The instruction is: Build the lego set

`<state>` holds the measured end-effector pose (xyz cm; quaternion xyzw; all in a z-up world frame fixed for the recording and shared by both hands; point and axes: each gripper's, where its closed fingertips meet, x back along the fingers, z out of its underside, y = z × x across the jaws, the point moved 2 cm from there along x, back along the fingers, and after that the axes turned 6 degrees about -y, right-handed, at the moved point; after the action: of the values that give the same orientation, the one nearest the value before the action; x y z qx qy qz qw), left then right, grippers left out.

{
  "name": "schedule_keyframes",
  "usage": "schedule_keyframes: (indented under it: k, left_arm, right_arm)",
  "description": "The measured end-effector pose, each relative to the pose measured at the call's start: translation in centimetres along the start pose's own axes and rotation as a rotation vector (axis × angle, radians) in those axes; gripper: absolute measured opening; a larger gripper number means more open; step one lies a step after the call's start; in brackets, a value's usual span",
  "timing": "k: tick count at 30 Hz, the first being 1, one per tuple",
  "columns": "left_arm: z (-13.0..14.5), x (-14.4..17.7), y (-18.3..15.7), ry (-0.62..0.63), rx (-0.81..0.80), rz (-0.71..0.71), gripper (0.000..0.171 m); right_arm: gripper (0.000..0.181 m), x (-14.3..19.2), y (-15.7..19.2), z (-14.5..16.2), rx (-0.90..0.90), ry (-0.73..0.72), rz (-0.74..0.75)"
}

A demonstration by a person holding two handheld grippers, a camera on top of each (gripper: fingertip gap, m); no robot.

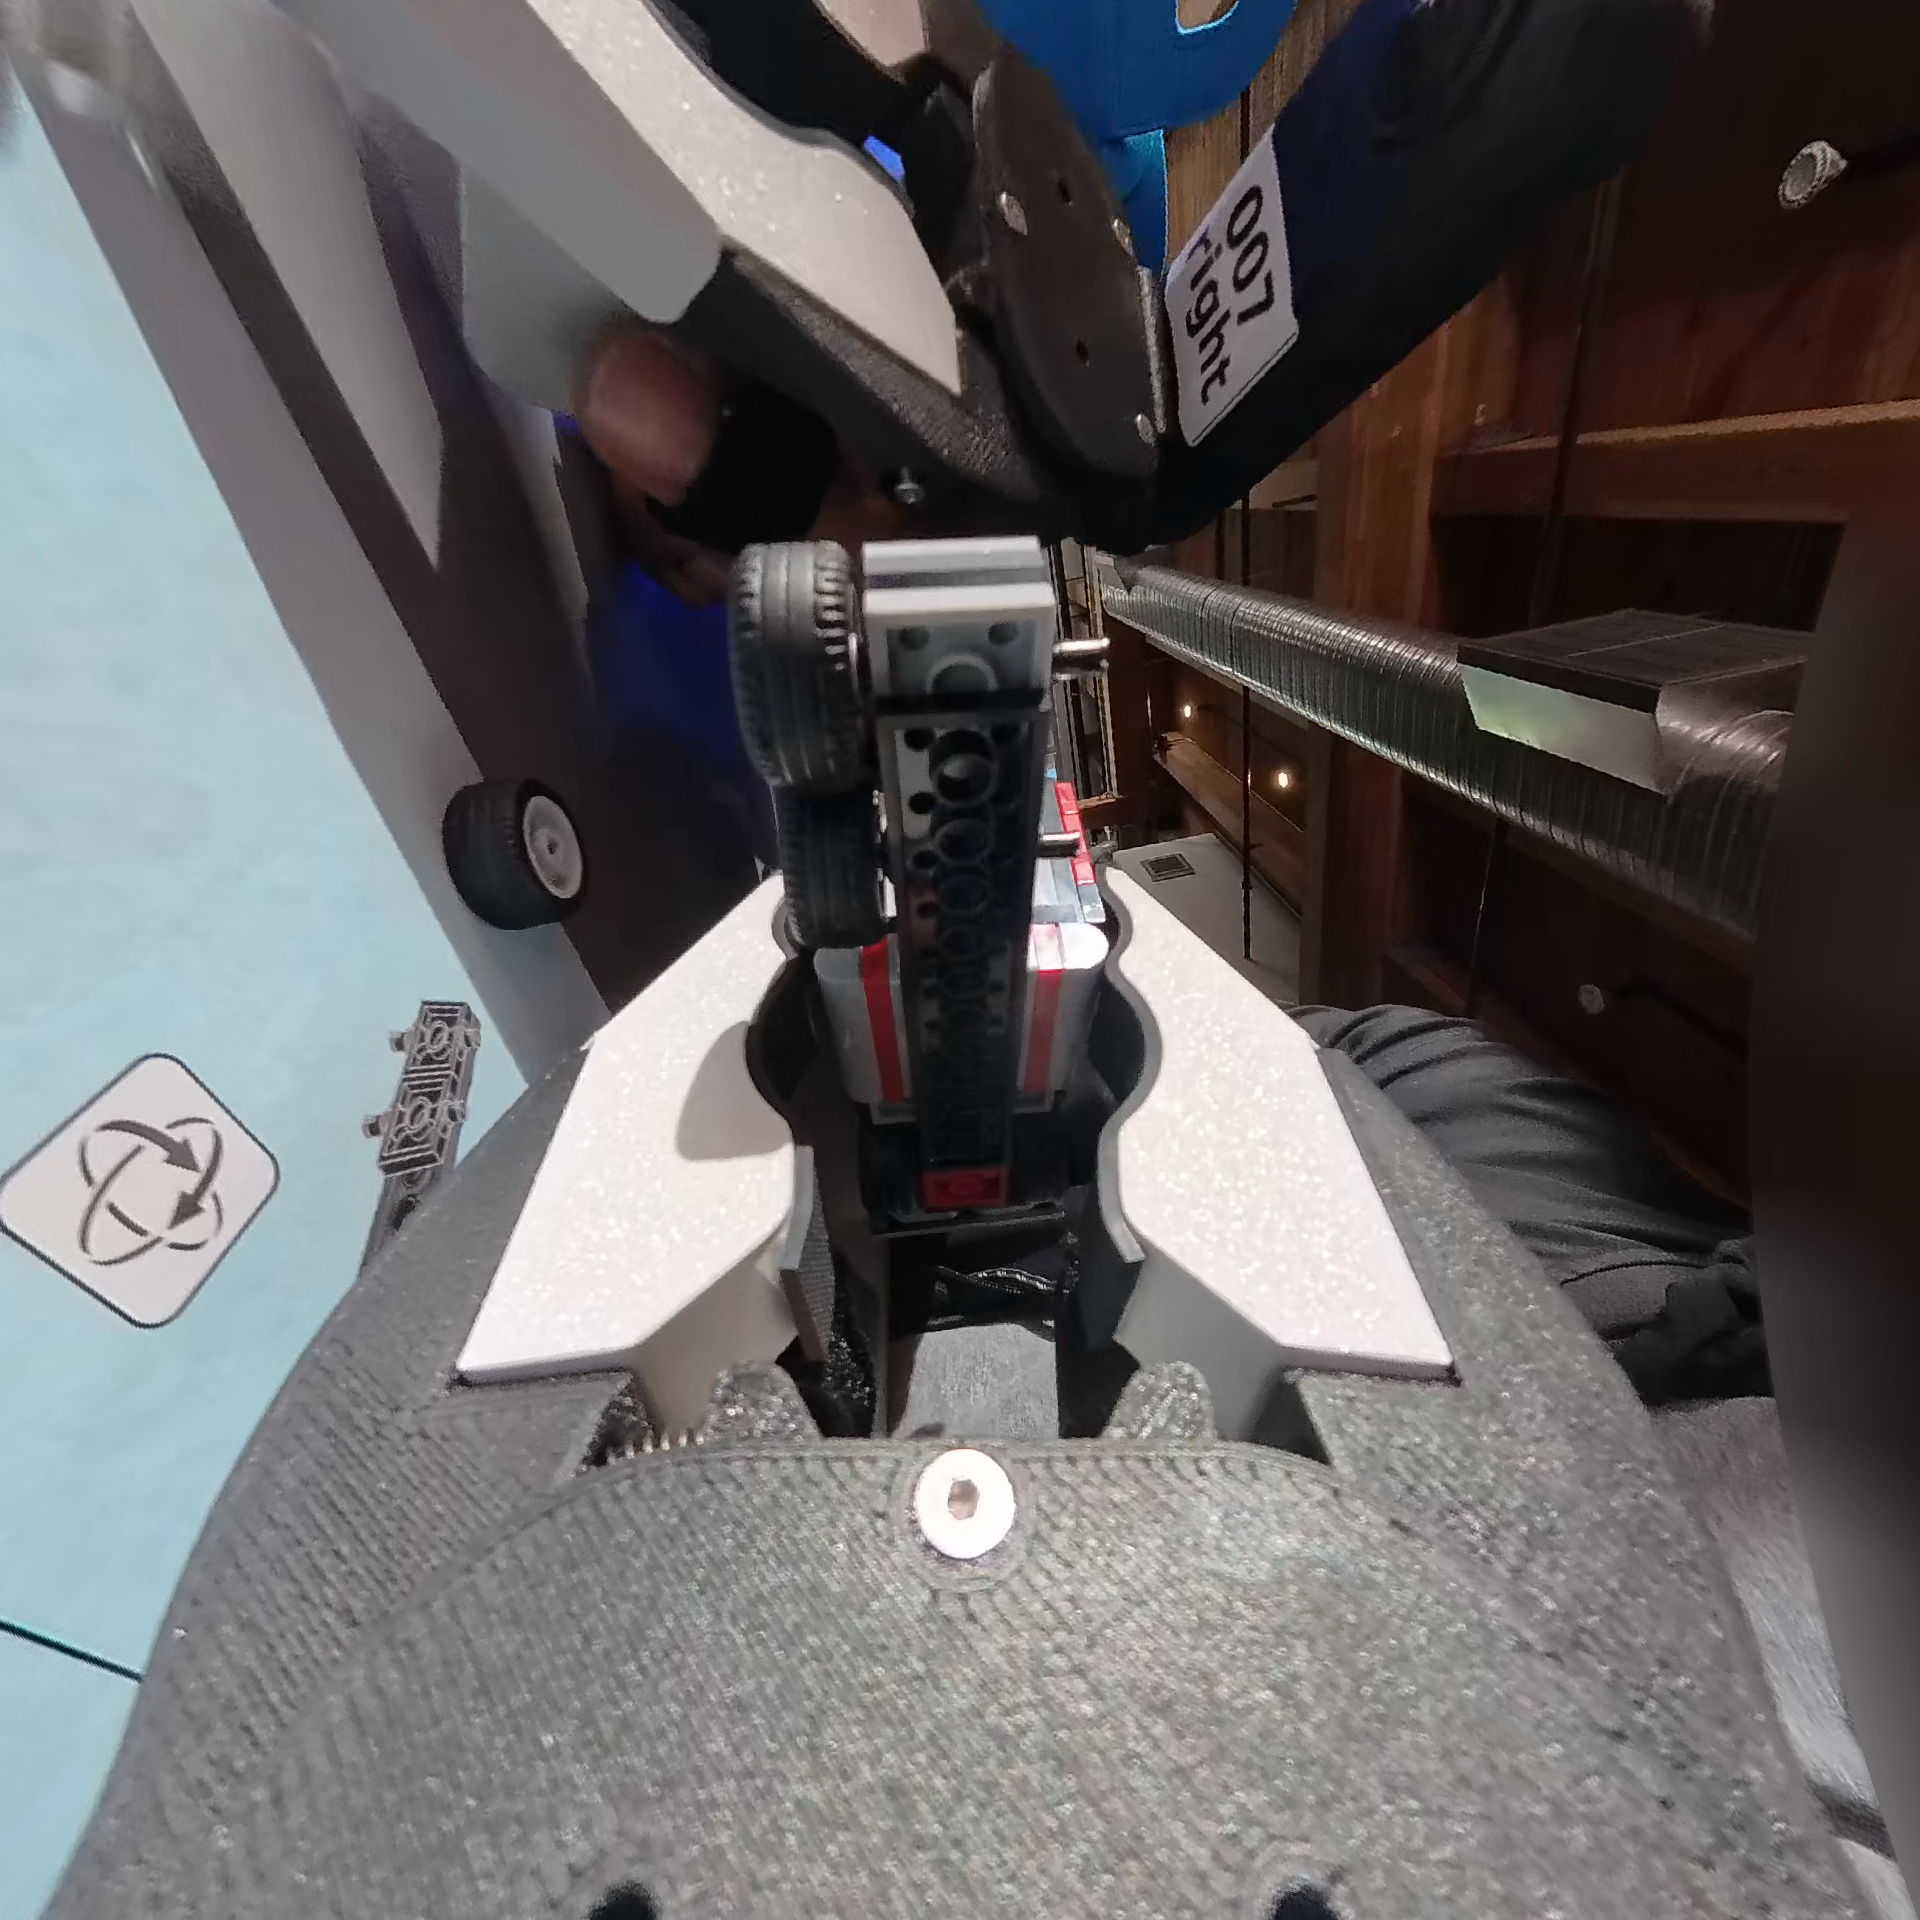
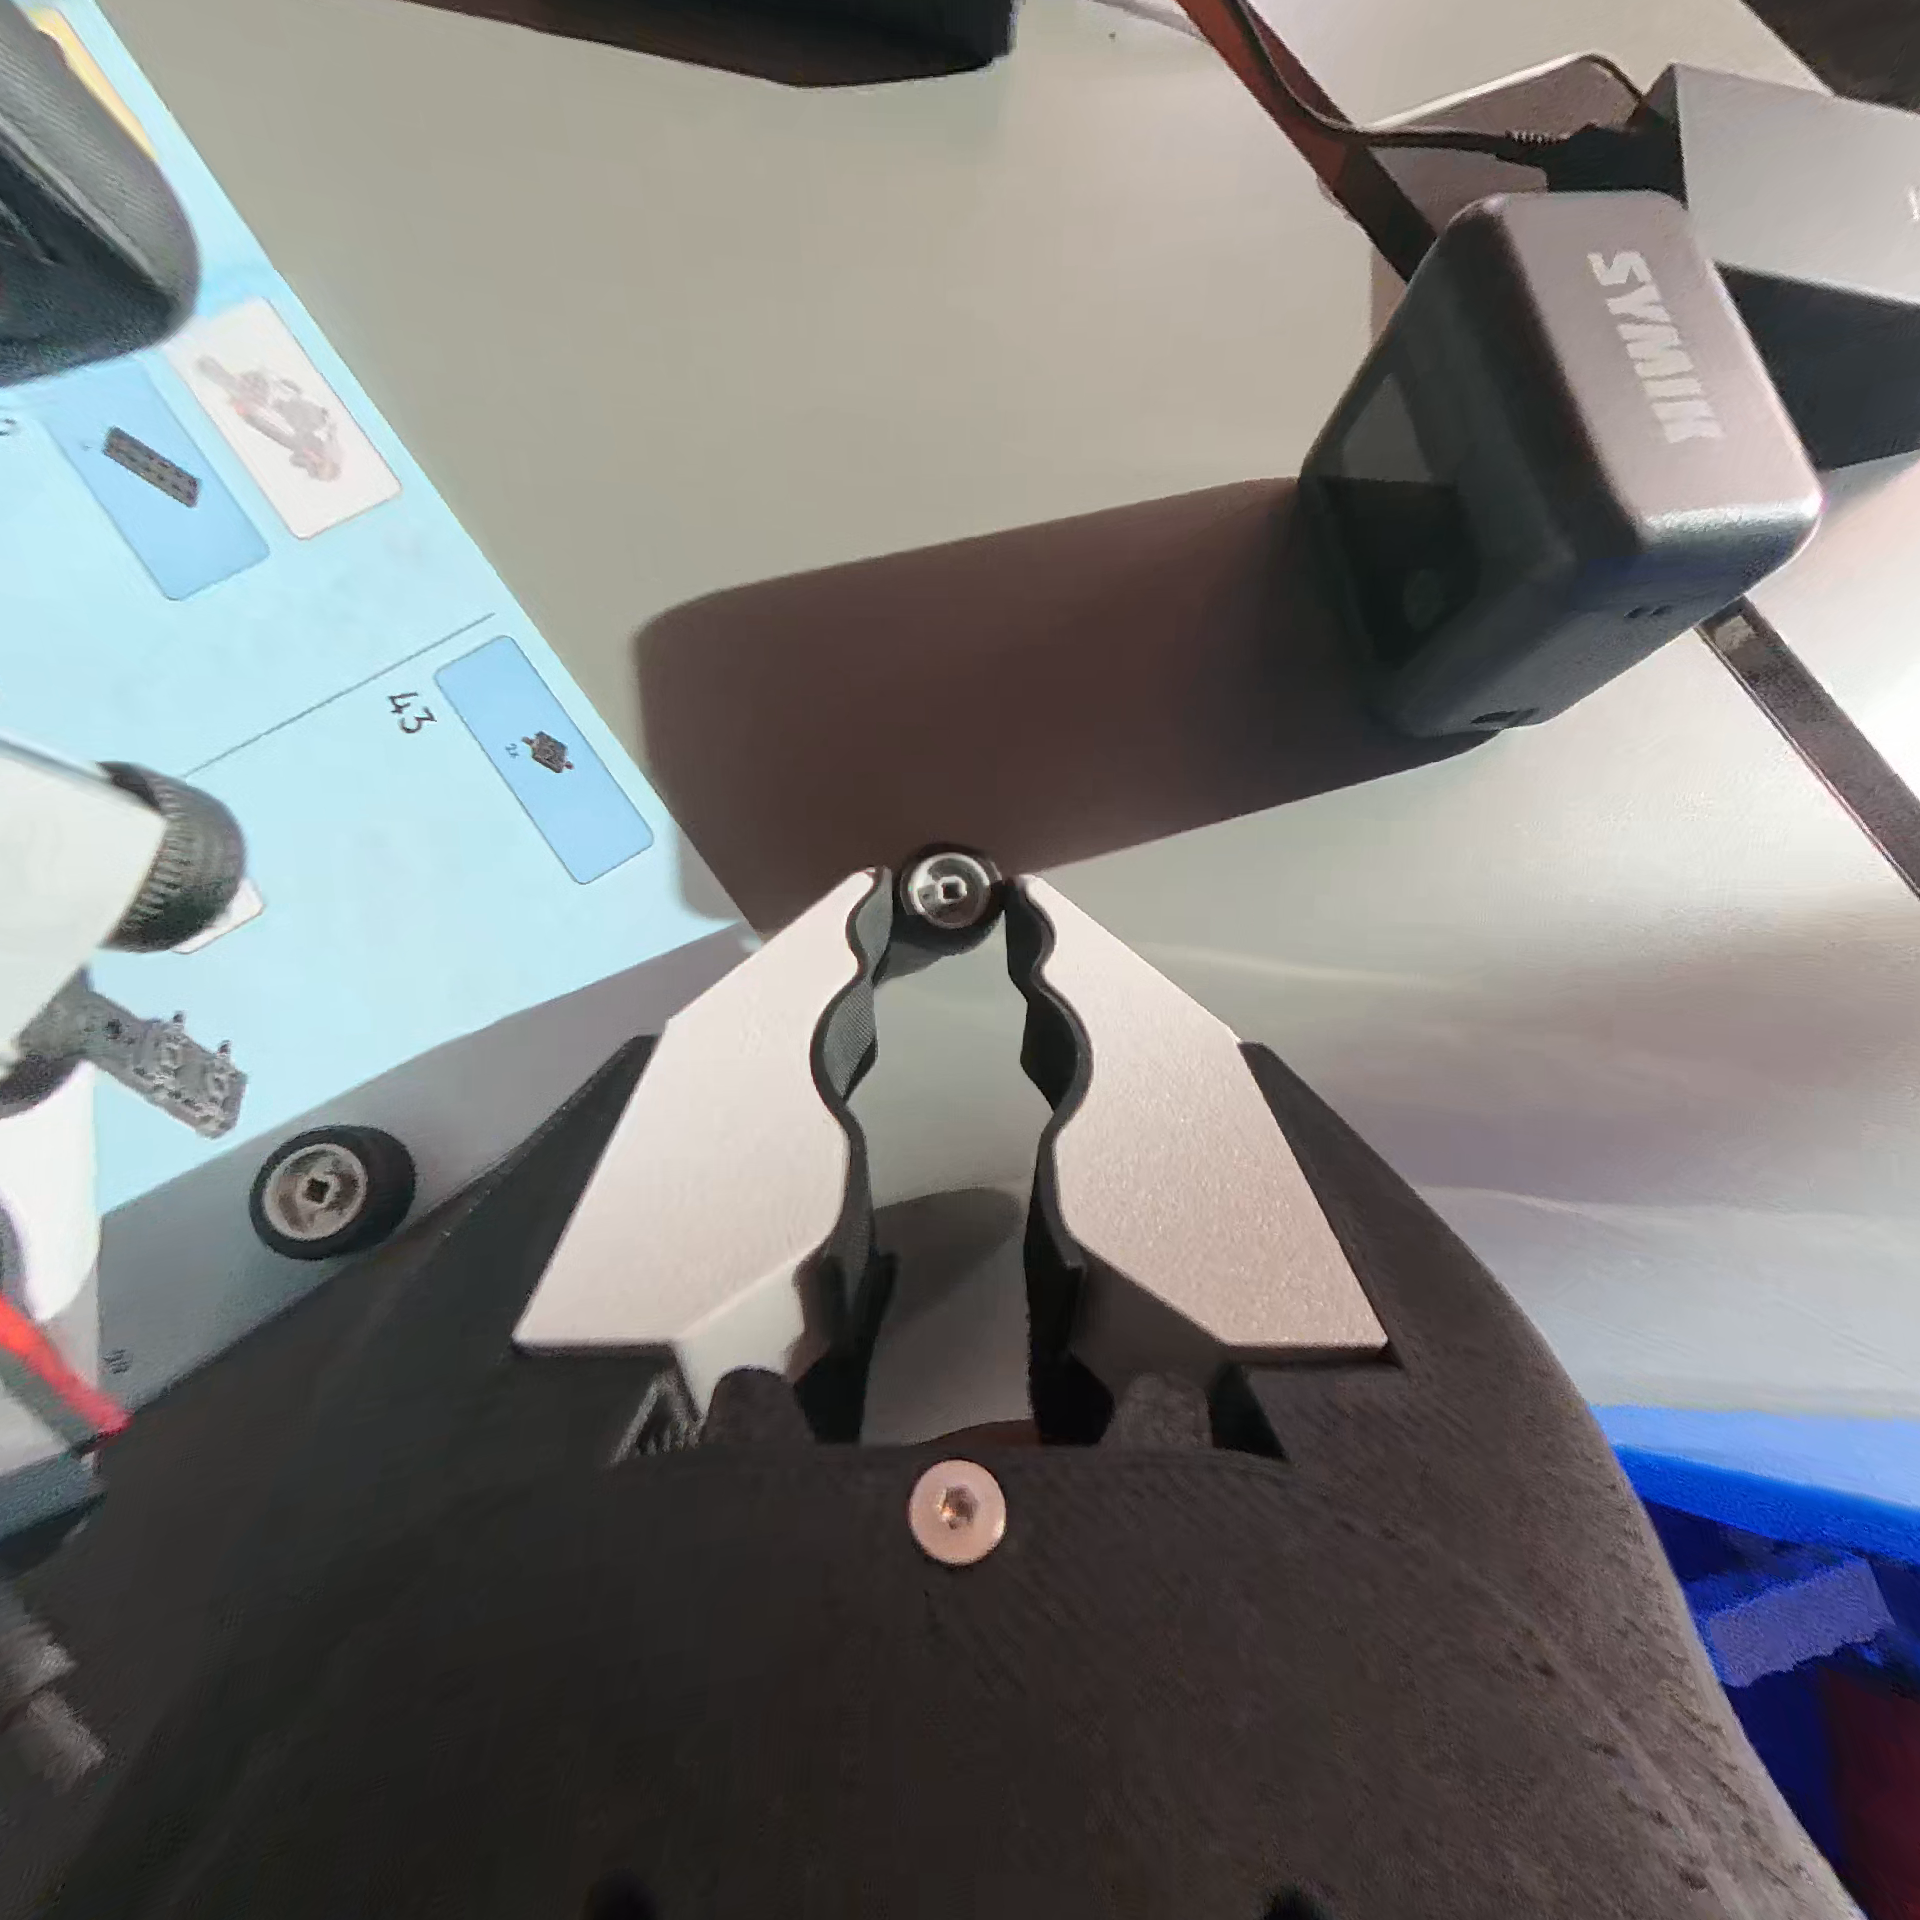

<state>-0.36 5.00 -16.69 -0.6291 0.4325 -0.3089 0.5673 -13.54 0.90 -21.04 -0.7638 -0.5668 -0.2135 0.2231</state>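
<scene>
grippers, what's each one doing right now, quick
Left gripper: shut on the lego car, underside facing the camera.
Right gripper: shut on a small wheel at its tips.

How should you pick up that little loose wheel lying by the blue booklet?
Pinch the loose wheel across its black rubber tread, coming down from above. It lies flat on the table with its grey hub facing up, so both sides of the tread are free; the hub is too small to grip.

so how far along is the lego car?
Done: two wheels sit on one side of the car, which the left hand-held gripper clamps. In hand: the right hand-held gripper pinches a third wheel. Left: bare axle pins; a loose wheel waits.
</scene>
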Motion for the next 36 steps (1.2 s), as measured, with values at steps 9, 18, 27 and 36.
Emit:
schedule_keyframes:
  k: [9, 18, 27, 36]
  left_arm:
    - [-0.2, 0.2, 1.5, -0.014, -0.04, -0.138, 0.052]
    - [0.0, 0.2, 2.1, -0.017, -0.081, -0.211, 0.052]
    - [0.1, 0.2, 2.2, -0.012, -0.093, -0.227, 0.052]
    - [0.1, 0.2, 2.4, -0.012, -0.1, -0.238, 0.052]
  right_arm:
    - [0.023, 7.7, 5.7, -5.0, -0.052, -0.322, -0.421]
    - [0.023, 6.3, 8.0, -4.6, 0.047, -0.264, -0.397]
    - [0.023, 6.1, 8.6, -4.7, 0.062, -0.269, -0.391]
    - [0.023, 6.1, 9.2, -4.4, 0.112, -0.236, -0.383]
